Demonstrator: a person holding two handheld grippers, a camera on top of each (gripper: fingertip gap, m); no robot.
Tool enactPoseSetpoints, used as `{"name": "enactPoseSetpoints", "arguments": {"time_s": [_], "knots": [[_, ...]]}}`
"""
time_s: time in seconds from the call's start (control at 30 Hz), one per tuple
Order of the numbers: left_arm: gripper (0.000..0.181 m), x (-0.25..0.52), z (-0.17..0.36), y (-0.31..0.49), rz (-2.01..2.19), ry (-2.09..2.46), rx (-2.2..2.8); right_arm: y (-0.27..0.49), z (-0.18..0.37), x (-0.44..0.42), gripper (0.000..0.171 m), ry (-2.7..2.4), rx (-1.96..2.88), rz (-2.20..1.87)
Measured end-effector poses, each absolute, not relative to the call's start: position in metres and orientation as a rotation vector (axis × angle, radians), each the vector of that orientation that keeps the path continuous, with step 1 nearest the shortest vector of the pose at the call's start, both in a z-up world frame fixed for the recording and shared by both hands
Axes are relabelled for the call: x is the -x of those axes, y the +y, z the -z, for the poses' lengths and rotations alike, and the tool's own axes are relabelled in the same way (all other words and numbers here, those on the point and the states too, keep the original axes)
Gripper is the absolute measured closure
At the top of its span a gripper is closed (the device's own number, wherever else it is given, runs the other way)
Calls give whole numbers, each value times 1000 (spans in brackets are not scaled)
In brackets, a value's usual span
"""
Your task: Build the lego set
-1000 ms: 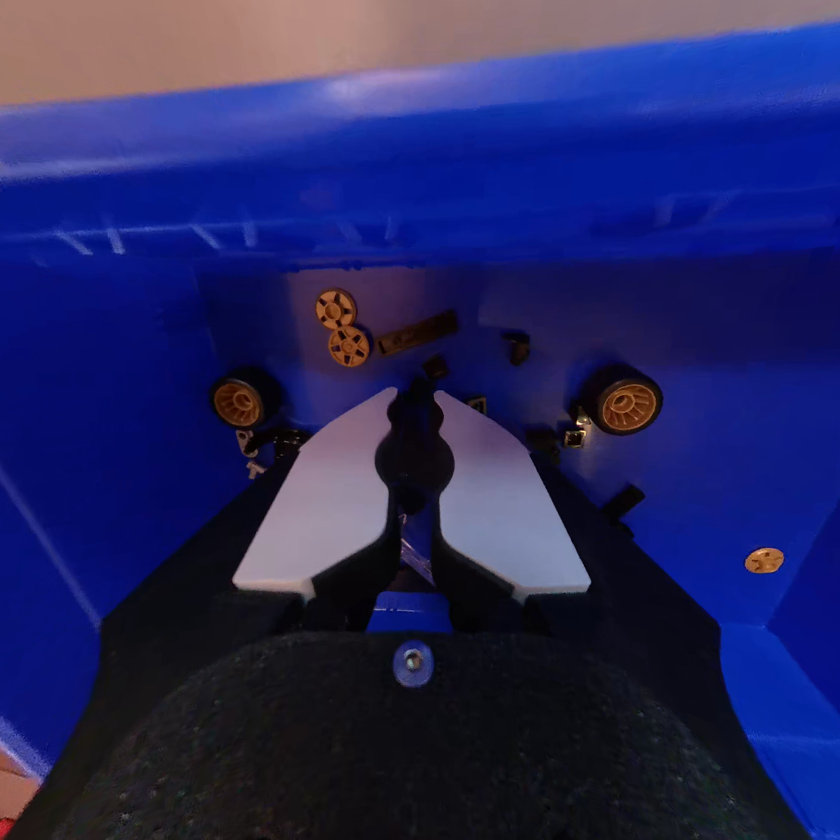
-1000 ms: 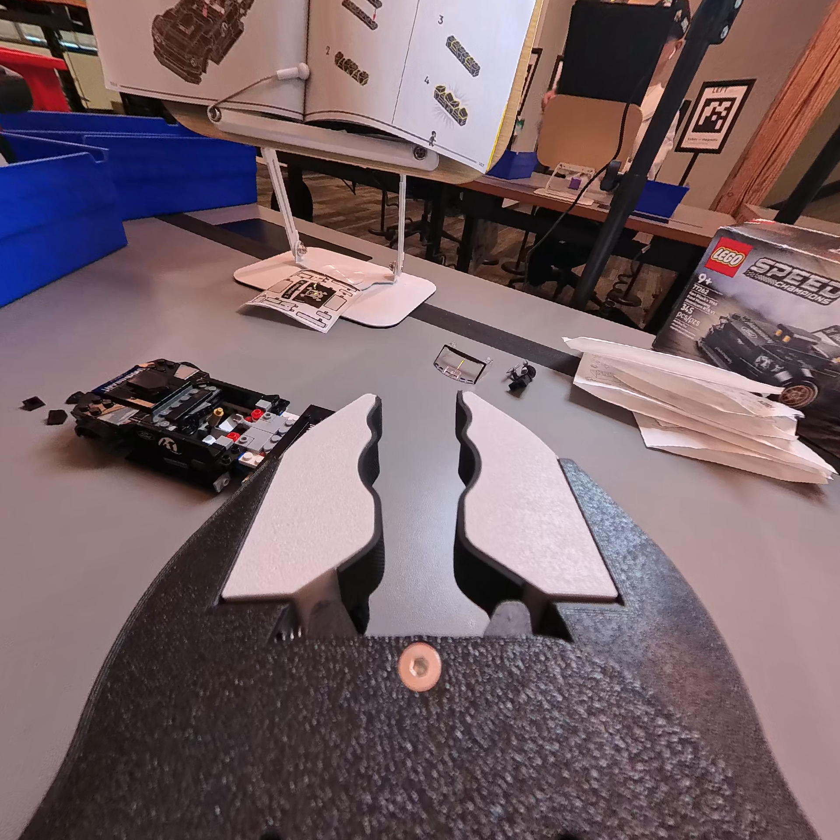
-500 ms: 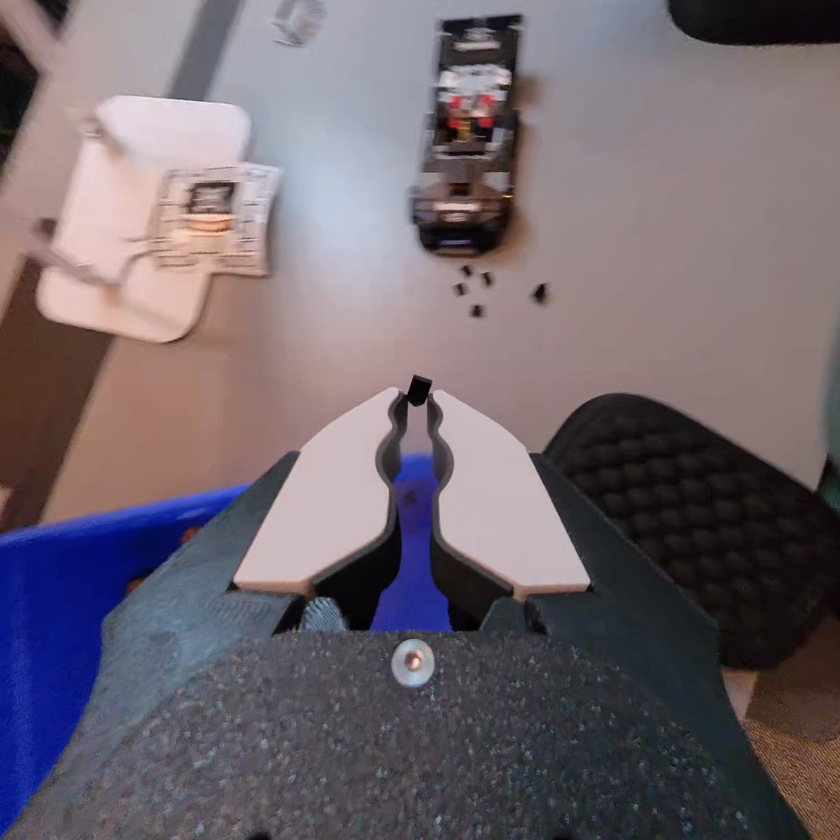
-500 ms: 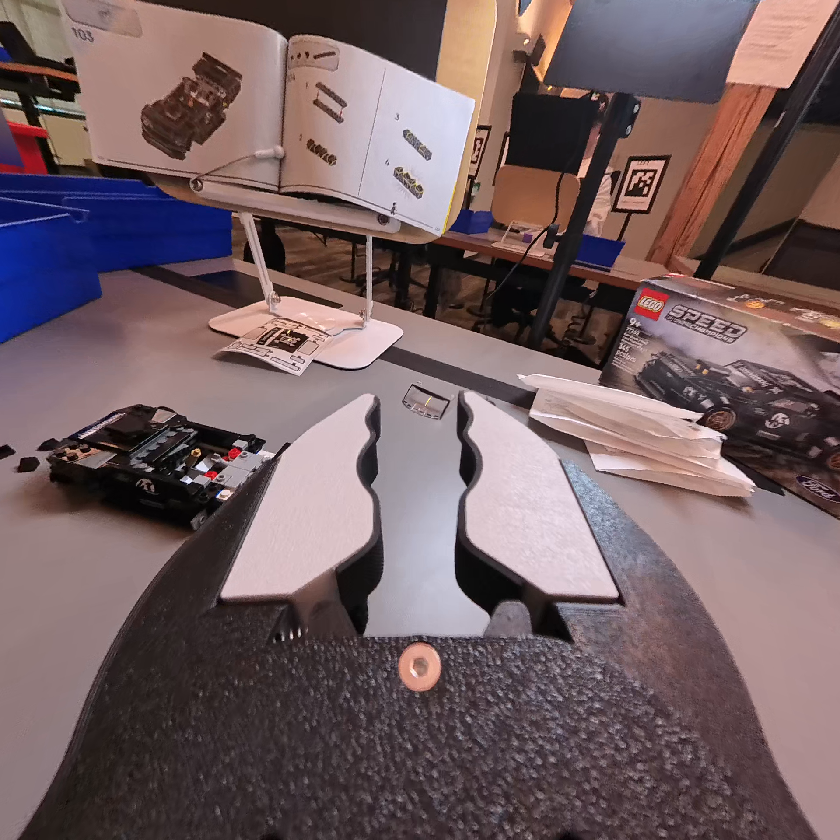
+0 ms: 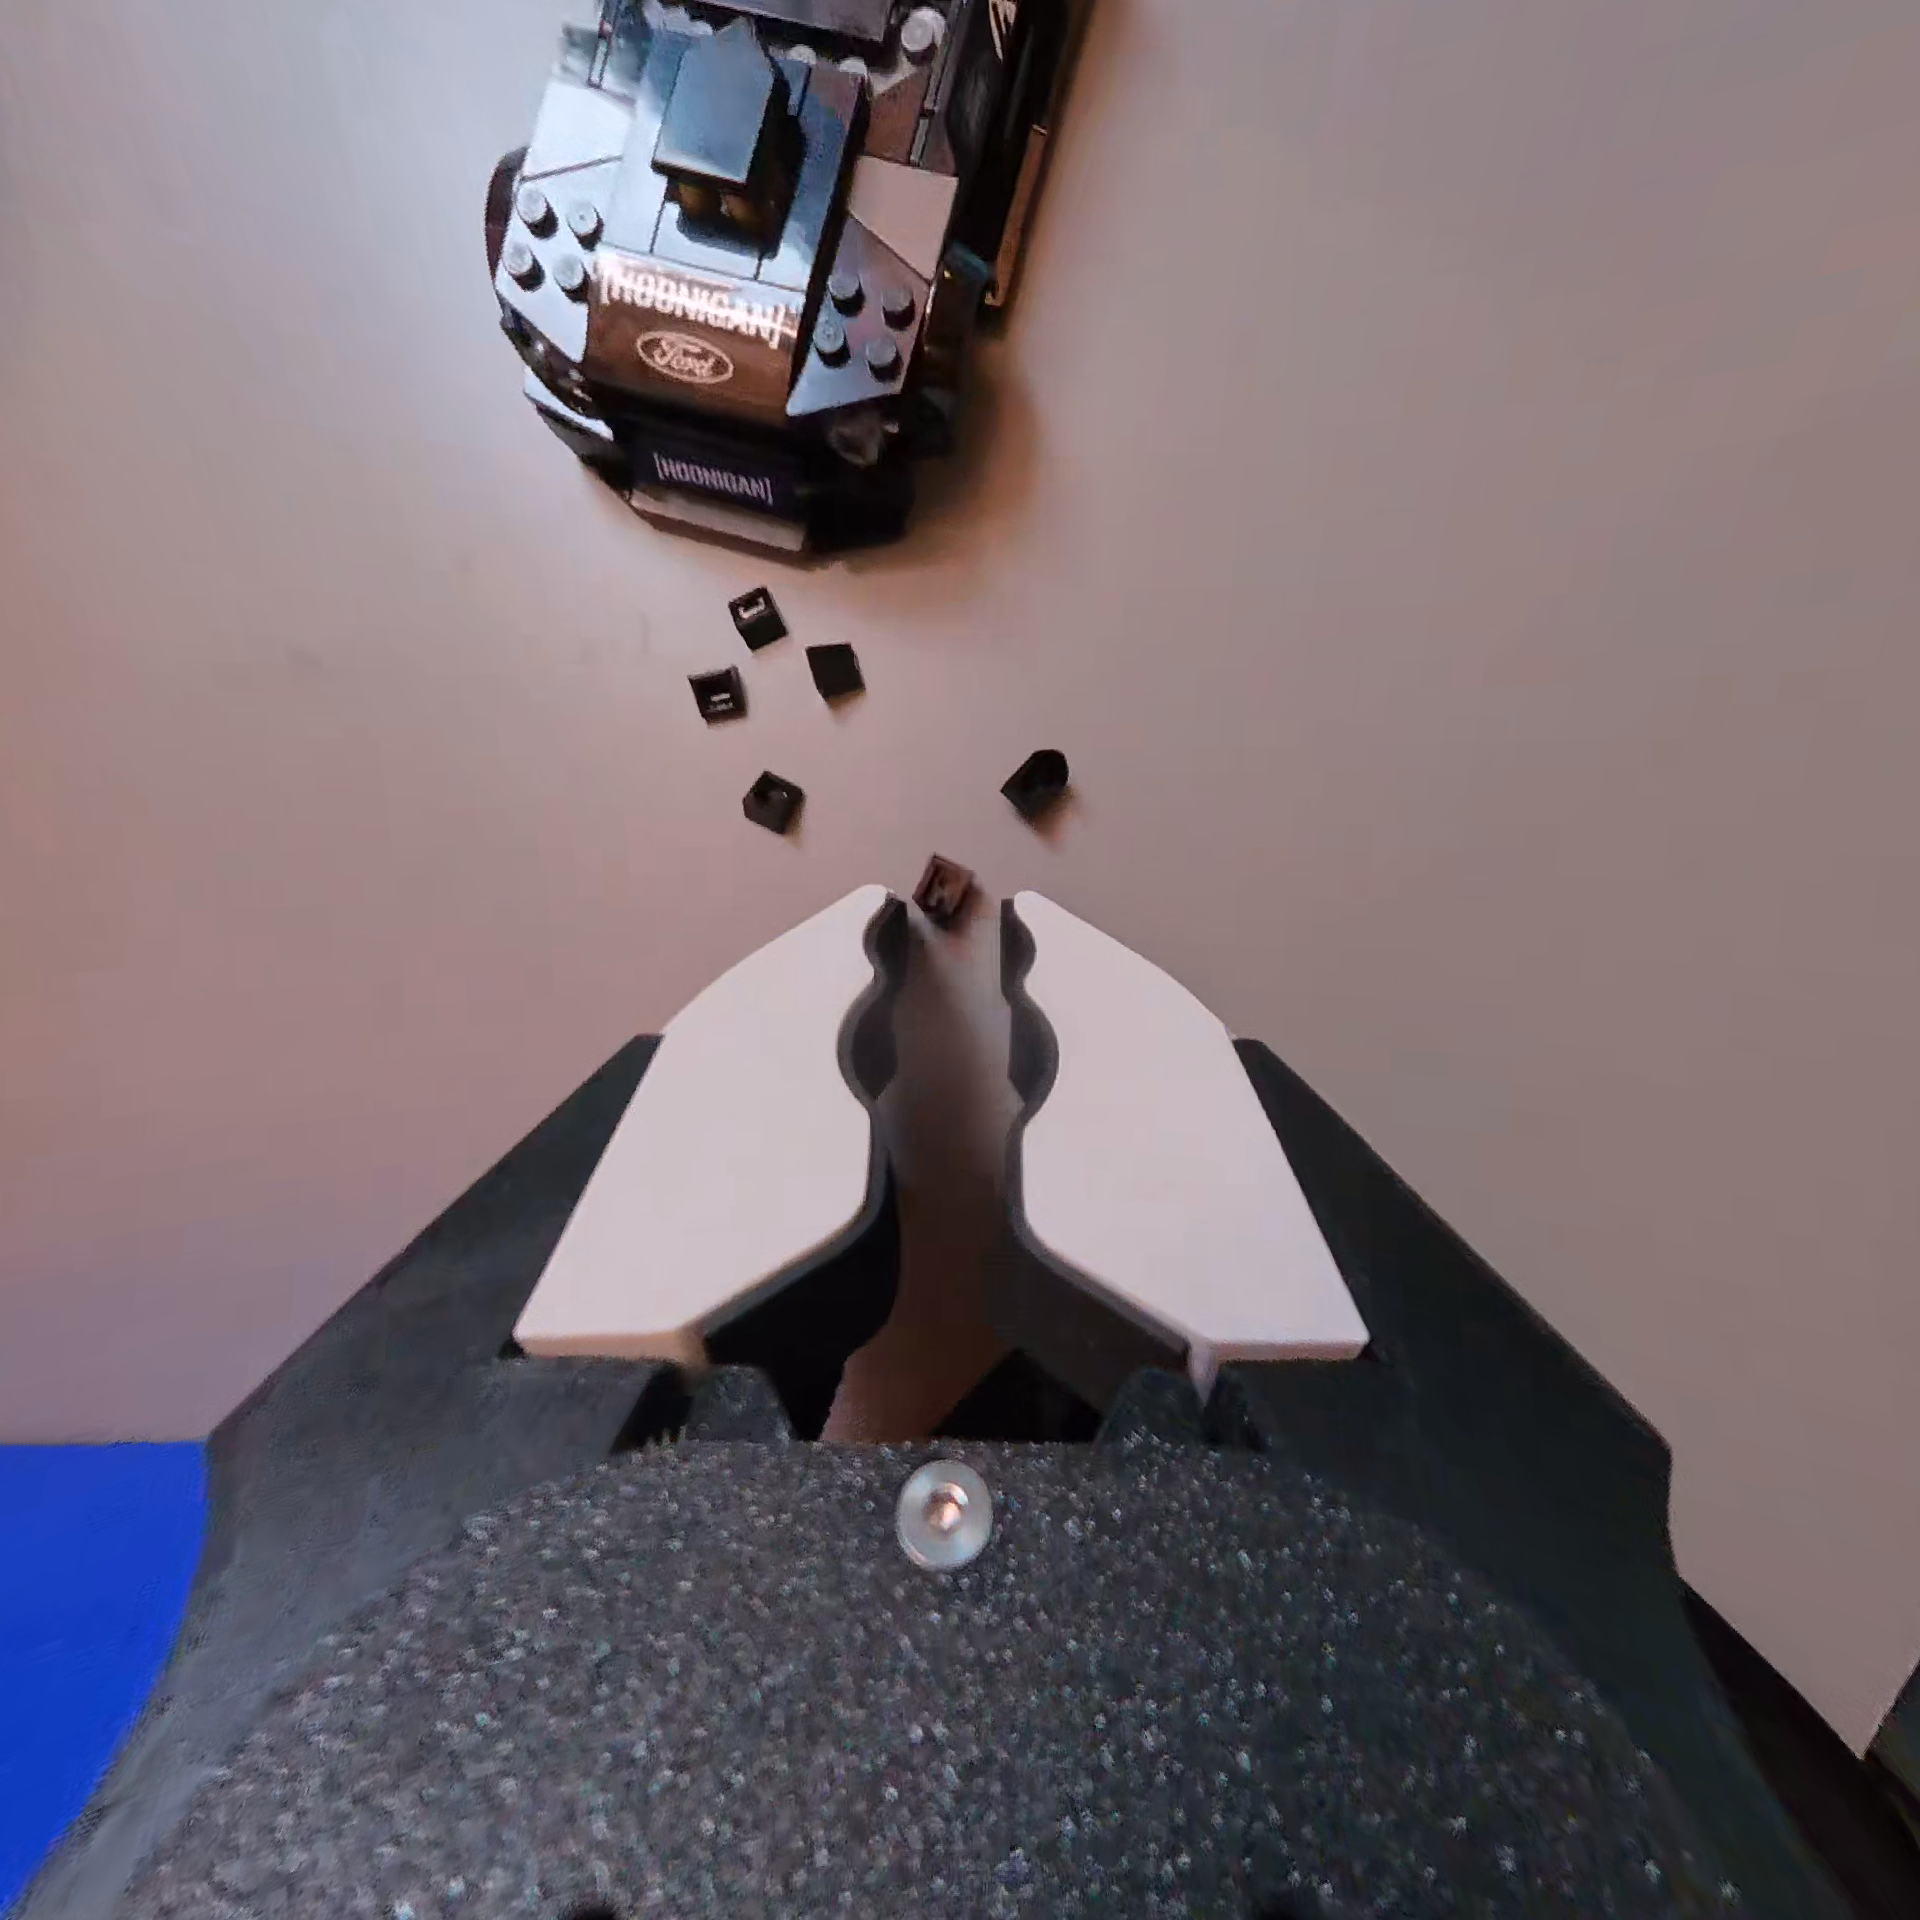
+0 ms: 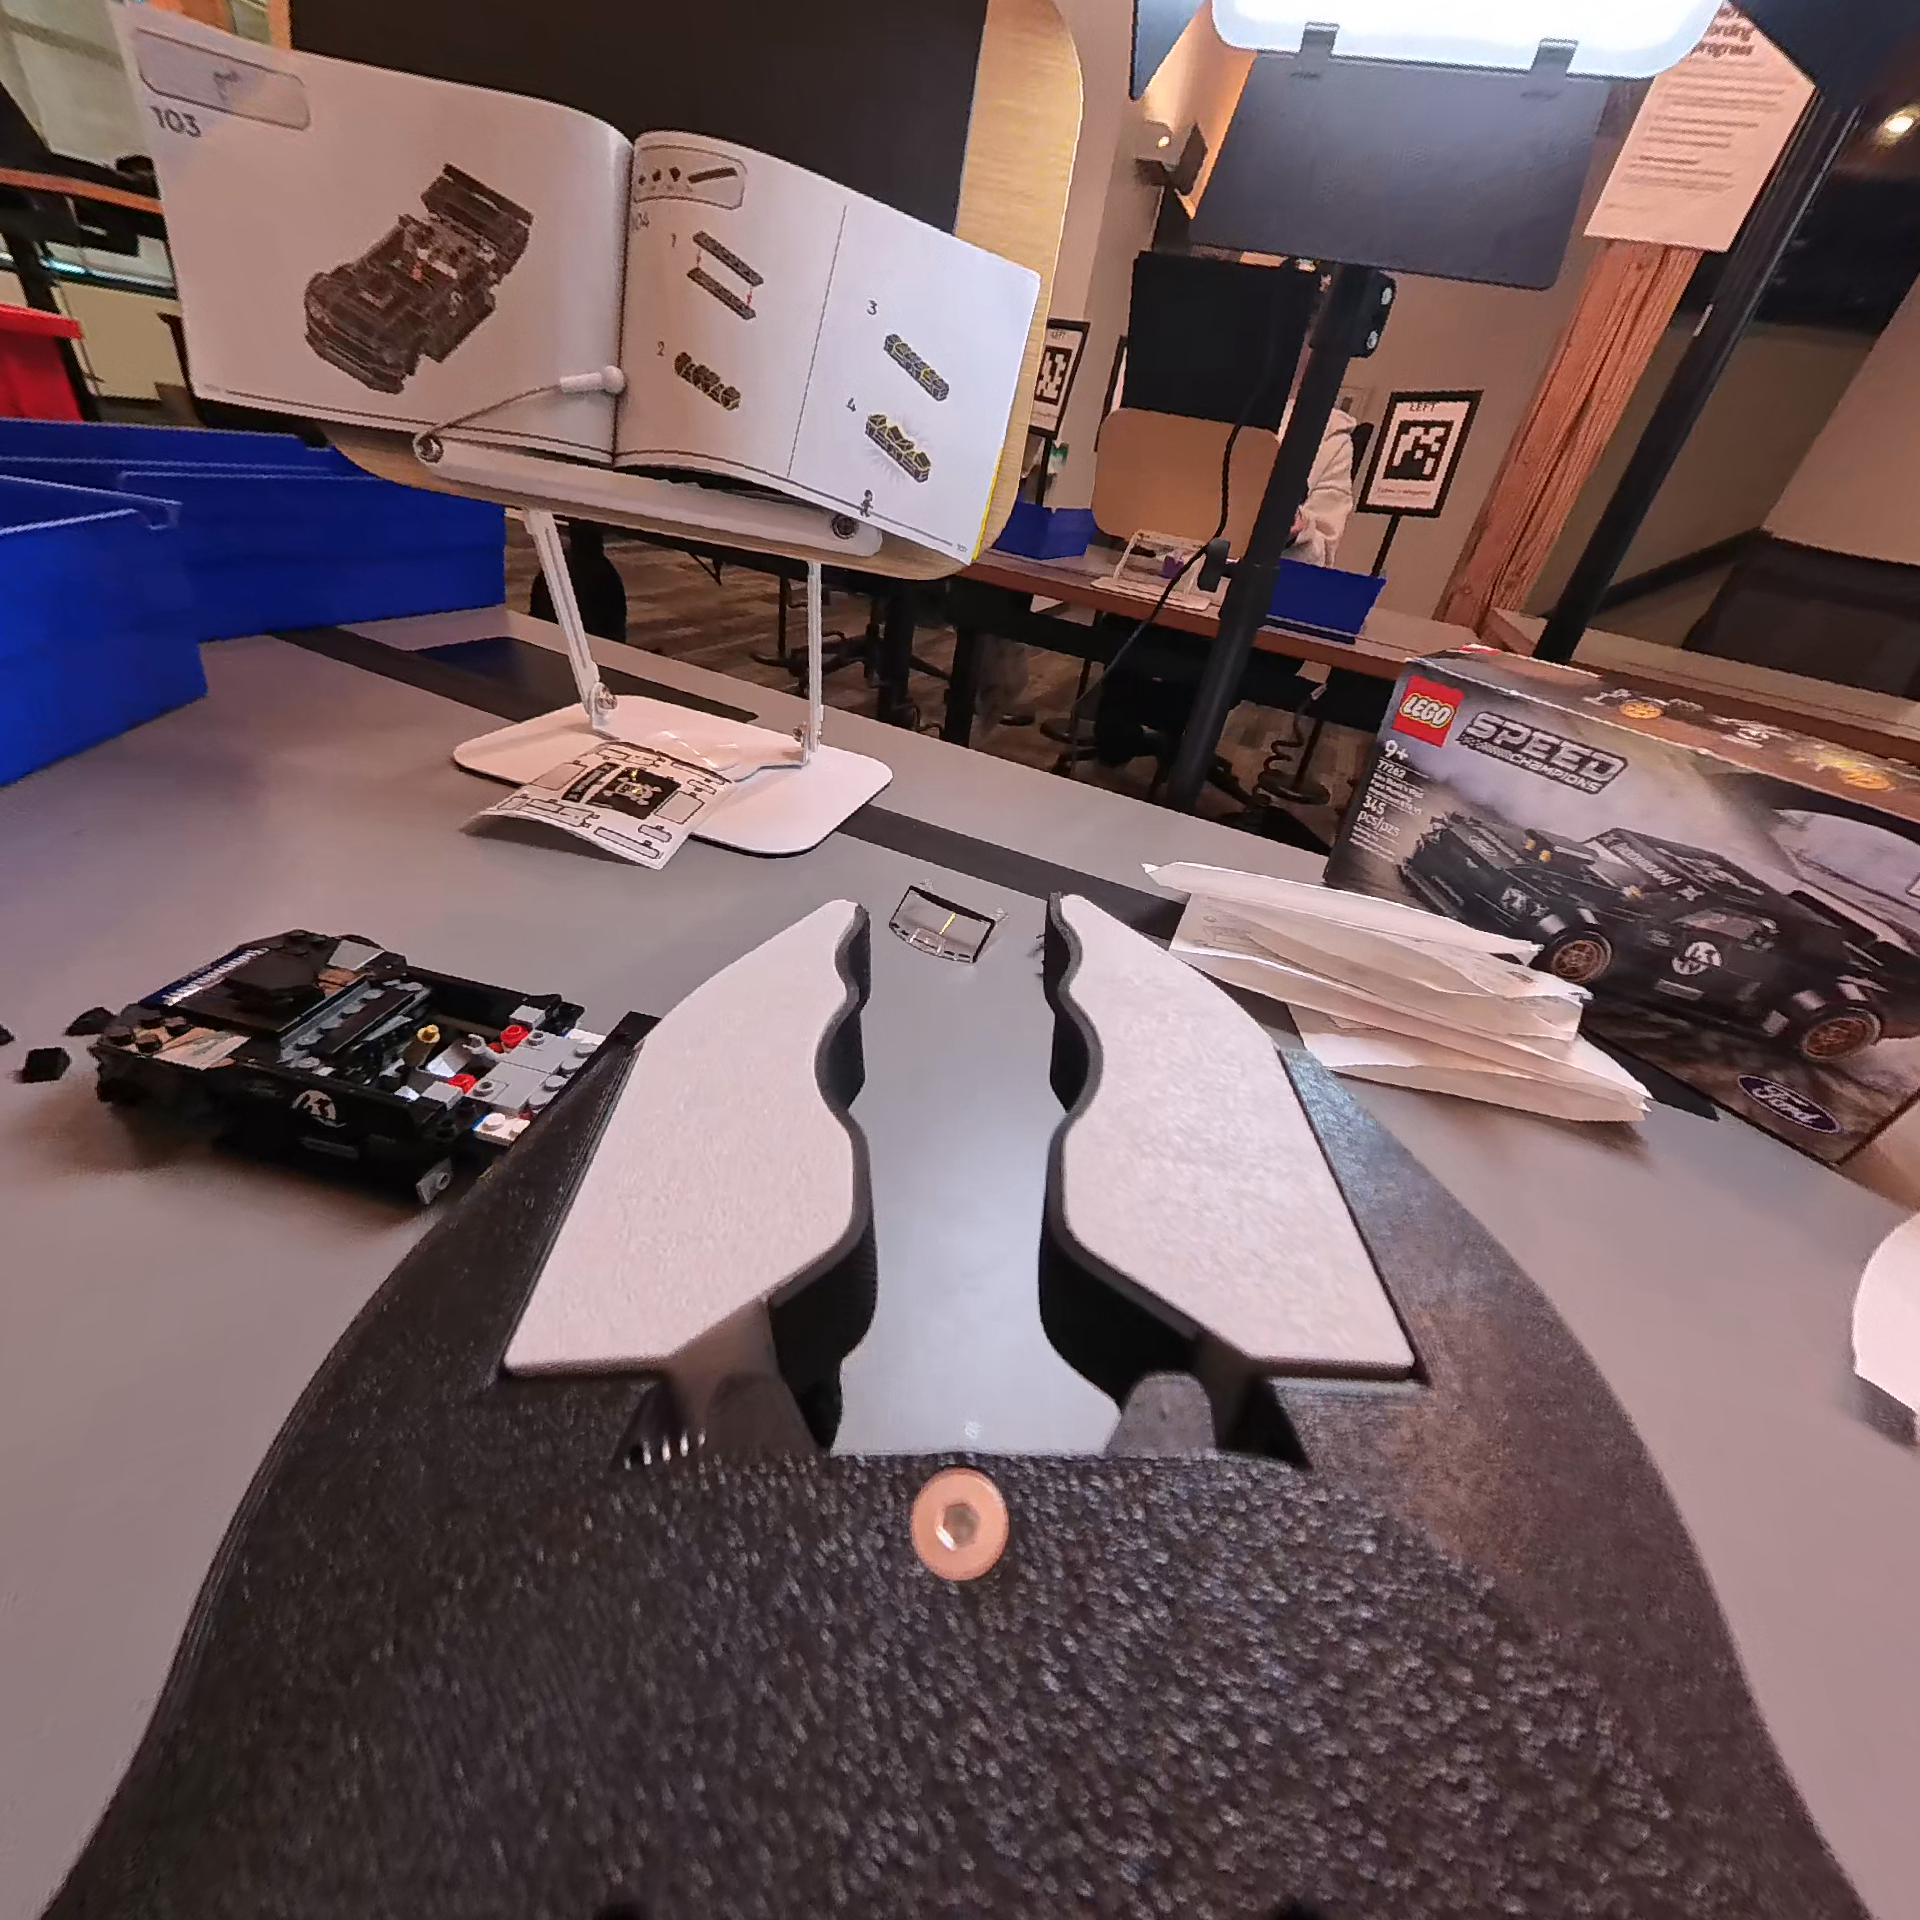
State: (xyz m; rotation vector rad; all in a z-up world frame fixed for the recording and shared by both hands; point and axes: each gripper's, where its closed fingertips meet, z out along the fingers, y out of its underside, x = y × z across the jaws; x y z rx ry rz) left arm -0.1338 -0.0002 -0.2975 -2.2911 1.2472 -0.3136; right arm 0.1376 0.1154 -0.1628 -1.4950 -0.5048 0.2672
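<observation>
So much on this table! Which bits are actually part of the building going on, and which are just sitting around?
In use:
- part-built black car
- small black piece at the tips of the left gripper, fingers apart
- loose black pieces beside the car
- open instruction booklet on its stand
- clear windscreen piece

Lying about:
- set box
- empty paper bags
- sticker sheet
- blue bins

White lettering and an oval badge mark the black car model (image 5: 727,260). The set box (image 6: 1662,883) at the tabletop's right edge carries branding. The open booklet (image 6: 582,291) shows step numbers, and the sticker sheet (image 6: 608,800) seems printed too.
</observation>
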Motion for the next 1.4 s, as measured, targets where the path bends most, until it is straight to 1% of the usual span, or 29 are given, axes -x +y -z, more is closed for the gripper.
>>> {"name": "enactPoseSetpoints", "arguments": {"time_s": [0.2,0.3,0.33,0.43,0.57,0.7,0.8,0.87,0.93,1.0,1.07,1.1,1.17,1.27,1.4], "knots": [[131,144,299,-12,393,1235,2346,115,165,-135,139,-516,1503,-273],[108,147,300,-17,378,1264,2361,115,166,-133,139,-524,1506,-275],[104,147,301,-18,371,1282,2358,115,166,-133,139,-527,1505,-274],[109,137,284,-17,418,1289,2227,114,165,-133,139,-528,1500,-272],[122,134,221,-13,583,1137,2006,113,162,-134,139,-522,1493,-277],[129,182,171,4,550,944,1937,111,161,-132,139,-533,1486,-284],[130,218,158,12,501,866,1947,110,159,-131,139,-538,1478,-283],[132,244,158,18,402,845,1976,109,158,-132,140,-538,1474,-279],[138,282,159,28,238,816,2043,109,158,-132,140,-535,1474,-281],[148,339,160,42,0,762,2154,109,158,-132,140,-535,1475,-289],[152,396,170,52,-165,708,2312,108,158,-130,140,-540,1474,-293],[158,424,175,59,-270,688,2366,108,158,-130,140,-544,1474,-292],[159,467,195,67,-409,671,2519,108,158,-129,140,-548,1473,-290],[158,491,225,77,-466,772,2684,107,158,-129,140,-544,1474,-287],[156,512,251,91,-630,1082,2799,107,158,-130,140,-541,1474,-289]]}}
